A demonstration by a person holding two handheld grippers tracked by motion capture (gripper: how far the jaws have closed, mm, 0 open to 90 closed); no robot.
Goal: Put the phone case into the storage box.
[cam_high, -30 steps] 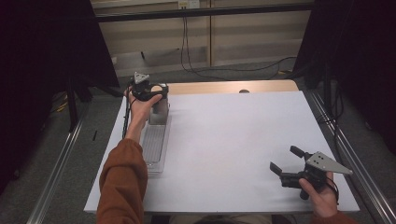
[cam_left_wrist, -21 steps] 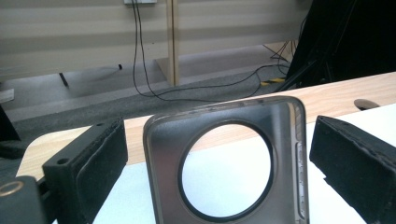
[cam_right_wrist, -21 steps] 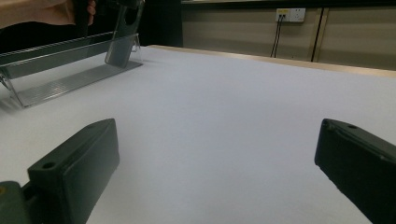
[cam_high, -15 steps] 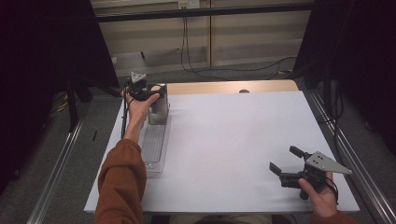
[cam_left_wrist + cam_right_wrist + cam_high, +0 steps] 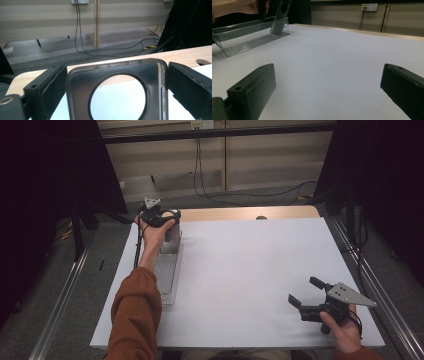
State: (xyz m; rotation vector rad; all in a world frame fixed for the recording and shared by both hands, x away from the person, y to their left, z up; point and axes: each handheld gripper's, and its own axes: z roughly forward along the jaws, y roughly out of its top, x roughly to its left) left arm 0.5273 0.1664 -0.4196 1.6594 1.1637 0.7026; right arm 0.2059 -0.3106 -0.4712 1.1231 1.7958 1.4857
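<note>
In the high view the left tongs (image 5: 159, 218) sat at about ten o'clock on the white tabletop (image 5: 250, 270), near its far left edge. They were closed on a clear phone case (image 5: 172, 234), which stood at the far end of a clear ridged rack (image 5: 165, 277) lying along the tabletop's left side. The left gripper view showed the phone case (image 5: 117, 87) between the two black pads, the pad at three o'clock just beside its edge and the one at nine o'clock against its other side; the round camera cut-out sat at the middle. The case looked roughly upright, tilted a little in the right gripper view, where it (image 5: 279, 18) rose from the rack (image 5: 249, 41) at about eleven o'clock. The right tongs (image 5: 306, 296) rested at about four o'clock, near the tabletop's near right corner, well apart from the rack. Their jaws stood wide apart with nothing between them but bare tabletop (image 5: 332, 72).
</note>
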